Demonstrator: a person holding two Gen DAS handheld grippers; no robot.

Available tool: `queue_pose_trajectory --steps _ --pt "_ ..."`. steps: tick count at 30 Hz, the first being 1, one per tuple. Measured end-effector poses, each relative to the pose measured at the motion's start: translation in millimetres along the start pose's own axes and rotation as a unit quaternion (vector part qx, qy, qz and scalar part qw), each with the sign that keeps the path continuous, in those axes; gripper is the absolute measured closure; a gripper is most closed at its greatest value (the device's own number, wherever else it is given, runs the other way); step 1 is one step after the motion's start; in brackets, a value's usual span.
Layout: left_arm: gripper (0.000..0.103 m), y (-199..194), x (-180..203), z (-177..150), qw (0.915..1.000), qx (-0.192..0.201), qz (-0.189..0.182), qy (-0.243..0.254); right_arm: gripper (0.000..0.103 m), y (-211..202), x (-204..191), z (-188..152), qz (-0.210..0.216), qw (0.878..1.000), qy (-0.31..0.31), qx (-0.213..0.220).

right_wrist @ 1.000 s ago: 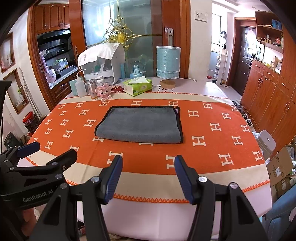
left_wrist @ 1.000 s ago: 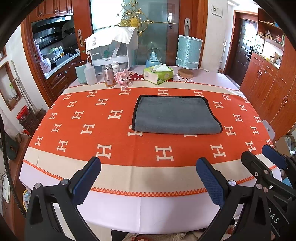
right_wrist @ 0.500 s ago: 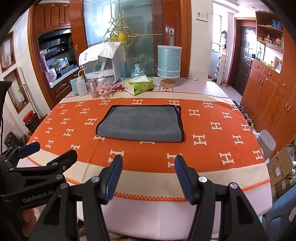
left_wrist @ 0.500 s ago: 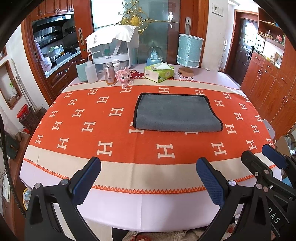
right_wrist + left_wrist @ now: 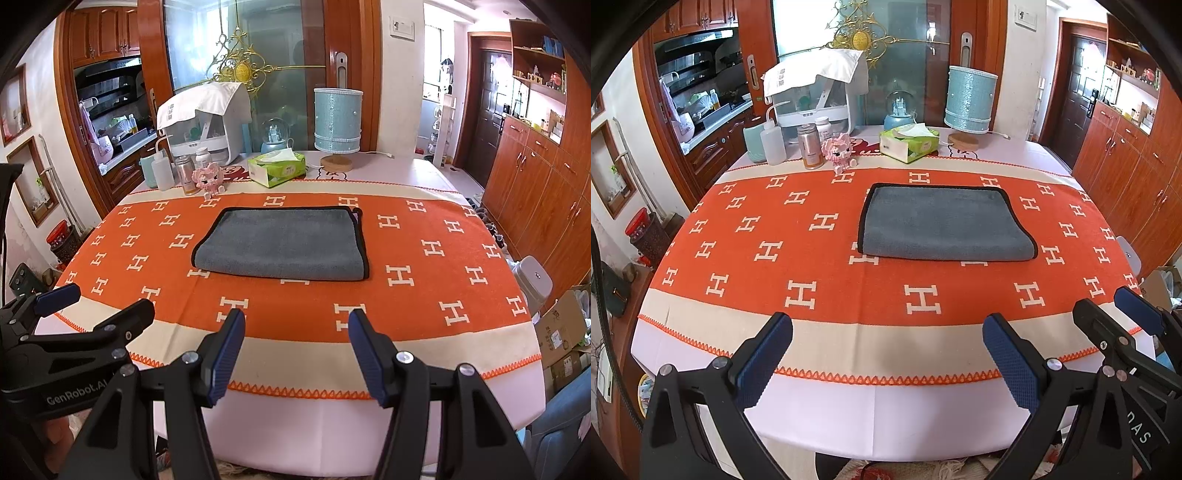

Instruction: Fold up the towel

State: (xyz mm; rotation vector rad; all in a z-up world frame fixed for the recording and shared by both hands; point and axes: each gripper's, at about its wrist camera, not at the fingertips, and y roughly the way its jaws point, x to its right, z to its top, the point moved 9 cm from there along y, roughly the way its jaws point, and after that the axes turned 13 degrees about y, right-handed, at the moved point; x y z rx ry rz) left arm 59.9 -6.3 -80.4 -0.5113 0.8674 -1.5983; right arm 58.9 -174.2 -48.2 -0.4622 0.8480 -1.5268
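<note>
Tissue box (image 5: 277, 170) w/ tissues behind folded towel (image 5: 282, 243); both jaws apart.

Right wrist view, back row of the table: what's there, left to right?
Pale green cup → white squeeze bottle → metal canister with amber base → pink brick-built toy animal → green tissue box → glittery blue cylindrical lamp on a wooden base.

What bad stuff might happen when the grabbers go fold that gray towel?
The gray towel lies on a loose orange tablecloth, so a pinch might catch the cloth too and drag it. That could tip the bottles and pink toy at the far edge. Both the left gripper and right gripper are open, far from the towel.
</note>
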Motion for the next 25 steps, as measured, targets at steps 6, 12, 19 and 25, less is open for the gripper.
queue_pose_trajectory --steps 6,12,19,25 --pt "0.001 -0.5 -2.9 -5.2 1.0000 -0.002 0.001 0.001 0.045 0.6 -1.8 -3.6 0.001 1.000 0.000 -0.004" --pt "0.001 -0.8 -2.8 -5.3 1.0000 -0.002 0.002 0.001 0.045 1.7 -1.6 -3.2 0.001 1.000 0.000 -0.005" --pt "0.001 -0.3 -5.1 -10.6 1.0000 -0.004 0.003 0.002 0.045 1.7 -1.2 -3.5 0.000 1.000 0.001 -0.005" --pt "0.001 0.1 -5.1 -11.6 1.0000 -0.004 0.002 0.002 0.045 1.5 -1.2 -3.4 0.001 1.000 0.001 -0.005"
